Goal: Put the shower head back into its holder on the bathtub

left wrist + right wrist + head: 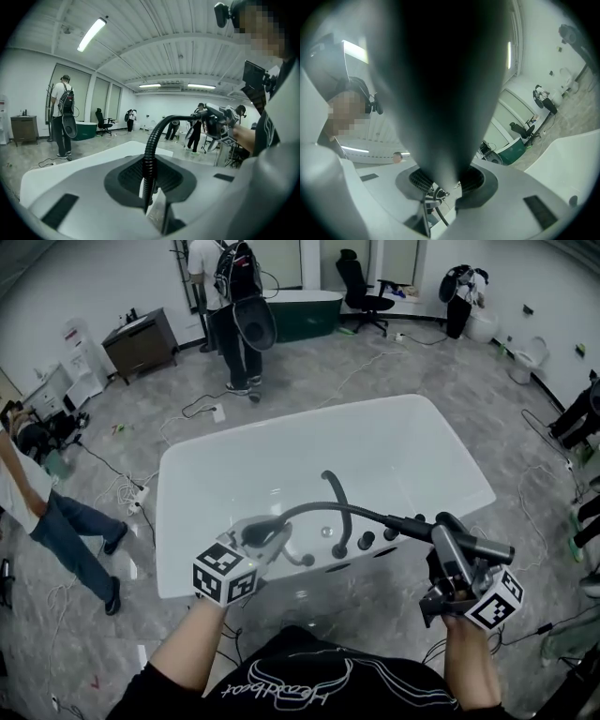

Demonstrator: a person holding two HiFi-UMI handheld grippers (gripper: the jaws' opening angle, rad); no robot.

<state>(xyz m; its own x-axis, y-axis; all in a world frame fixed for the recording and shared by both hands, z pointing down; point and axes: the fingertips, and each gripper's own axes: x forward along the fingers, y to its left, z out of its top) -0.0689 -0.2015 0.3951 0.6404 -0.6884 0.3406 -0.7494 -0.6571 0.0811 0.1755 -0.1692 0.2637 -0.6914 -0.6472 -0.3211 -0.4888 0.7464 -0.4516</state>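
A white bathtub [202, 474] fills the middle of the head view, with dark taps [366, 541] along its near rim. My right gripper [448, 538] is shut on the dark shower head [473, 545], held above the rim's right end. In the right gripper view the shower head [450, 84] fills the space between the jaws of the right gripper [445, 183]. A black ribbed hose [328, 507] arcs from it to my left gripper [272, 535], which is shut on the hose. In the left gripper view the hose [152, 140] rises from the left gripper [150, 187] and bends right.
A person with a backpack [234, 306] stands beyond the tub, another person [47, 512] at the left. A green tub [300, 315], an office chair [361, 282] and a cabinet [141, 338] stand at the back. Cables [202, 409] lie on the floor.
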